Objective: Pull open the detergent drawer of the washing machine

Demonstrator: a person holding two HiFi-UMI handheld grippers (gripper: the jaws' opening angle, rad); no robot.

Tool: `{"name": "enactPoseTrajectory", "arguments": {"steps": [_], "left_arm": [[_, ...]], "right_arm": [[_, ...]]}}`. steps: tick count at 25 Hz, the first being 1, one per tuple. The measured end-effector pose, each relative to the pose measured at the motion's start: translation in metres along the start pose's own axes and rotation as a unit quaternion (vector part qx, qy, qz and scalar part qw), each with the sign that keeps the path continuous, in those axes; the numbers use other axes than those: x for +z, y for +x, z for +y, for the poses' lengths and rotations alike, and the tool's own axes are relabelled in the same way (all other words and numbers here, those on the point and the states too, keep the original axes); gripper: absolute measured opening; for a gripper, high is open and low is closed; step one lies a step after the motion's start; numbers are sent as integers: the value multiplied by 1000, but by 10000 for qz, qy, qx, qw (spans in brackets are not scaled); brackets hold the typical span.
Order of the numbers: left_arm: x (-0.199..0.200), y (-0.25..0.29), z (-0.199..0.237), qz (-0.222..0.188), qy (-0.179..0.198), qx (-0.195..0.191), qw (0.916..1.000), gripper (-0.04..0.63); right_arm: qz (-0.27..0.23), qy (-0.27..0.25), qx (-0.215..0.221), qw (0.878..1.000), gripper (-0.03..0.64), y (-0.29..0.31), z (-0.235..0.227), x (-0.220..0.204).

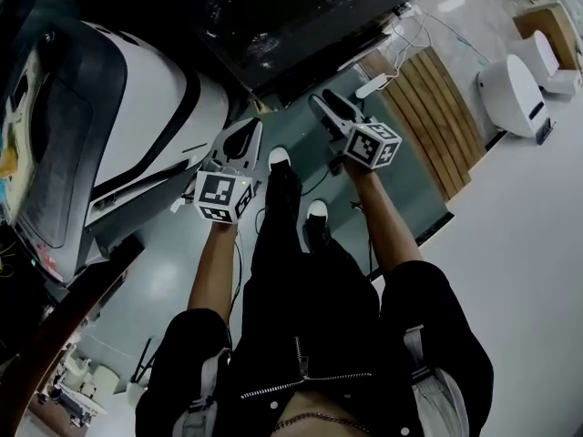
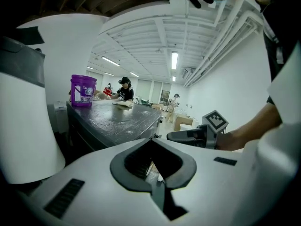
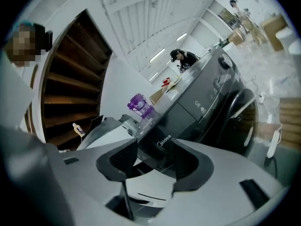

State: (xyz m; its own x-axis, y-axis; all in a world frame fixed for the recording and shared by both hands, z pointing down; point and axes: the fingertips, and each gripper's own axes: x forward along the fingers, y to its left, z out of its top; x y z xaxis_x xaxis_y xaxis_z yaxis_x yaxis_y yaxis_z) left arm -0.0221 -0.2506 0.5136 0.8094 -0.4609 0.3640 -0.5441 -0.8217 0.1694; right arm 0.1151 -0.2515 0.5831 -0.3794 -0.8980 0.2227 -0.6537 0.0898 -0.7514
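A dark front-loading washing machine (image 3: 211, 98) fills the middle of the right gripper view, and a purple detergent tub (image 3: 139, 104) stands on its top. Its front panel with the brand logo (image 3: 163, 142) shows through the gap of my right gripper (image 3: 154, 147). That gripper is open, holds nothing, and hangs well short of the machine. In the head view the same machine's black top (image 1: 301, 25) lies ahead of both grippers. My right gripper (image 1: 324, 104) and left gripper (image 1: 254, 127) hang over the floor in front of it. The left gripper (image 2: 151, 140) has its tips together and holds nothing.
A white and dark machine (image 1: 109, 126) stands close on the left. A wooden slatted platform (image 1: 442, 116), cables and a white rounded appliance (image 1: 512, 94) lie to the right. A wooden staircase (image 3: 70, 93) rises at the left. Other people work at the back (image 2: 125, 88).
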Motion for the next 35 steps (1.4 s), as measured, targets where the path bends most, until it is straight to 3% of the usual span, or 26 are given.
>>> {"name": "enactPoseTrajectory", "arguments": {"steps": [5, 9, 15, 20, 23, 26, 29, 35], "left_arm": [[-9, -3, 19, 104, -105, 125, 9998, 21], [-15, -4, 32, 177, -145, 211, 9995, 21], [-27, -7, 39, 282, -253, 283, 9989, 21], [-39, -12, 47, 376, -387, 381, 9978, 21], [-46, -17, 57, 415, -480, 488, 9968, 21], [-54, -19, 66, 501, -535, 540, 9958, 21], [-61, -17, 69, 636, -510, 497, 9954, 21], [-73, -12, 74, 816, -544, 470, 9941, 21]], "right_arm": [[-215, 1155, 815, 9897, 270, 15, -1, 2], [-368, 1745, 897, 9799, 324, 19, -11, -5], [-901, 2658, 1223, 9520, 282, 21, -31, -3], [-1291, 3167, 1486, 9279, 321, 34, -59, 3], [-1482, 3382, 1696, 9137, 340, 47, -72, 13], [-1592, 3328, 1799, 9119, 339, 58, -80, 20], [-1554, 3146, 2194, 9104, 339, 68, -72, 24], [-1706, 3156, 2719, 8929, 288, 83, -73, 26]]}}
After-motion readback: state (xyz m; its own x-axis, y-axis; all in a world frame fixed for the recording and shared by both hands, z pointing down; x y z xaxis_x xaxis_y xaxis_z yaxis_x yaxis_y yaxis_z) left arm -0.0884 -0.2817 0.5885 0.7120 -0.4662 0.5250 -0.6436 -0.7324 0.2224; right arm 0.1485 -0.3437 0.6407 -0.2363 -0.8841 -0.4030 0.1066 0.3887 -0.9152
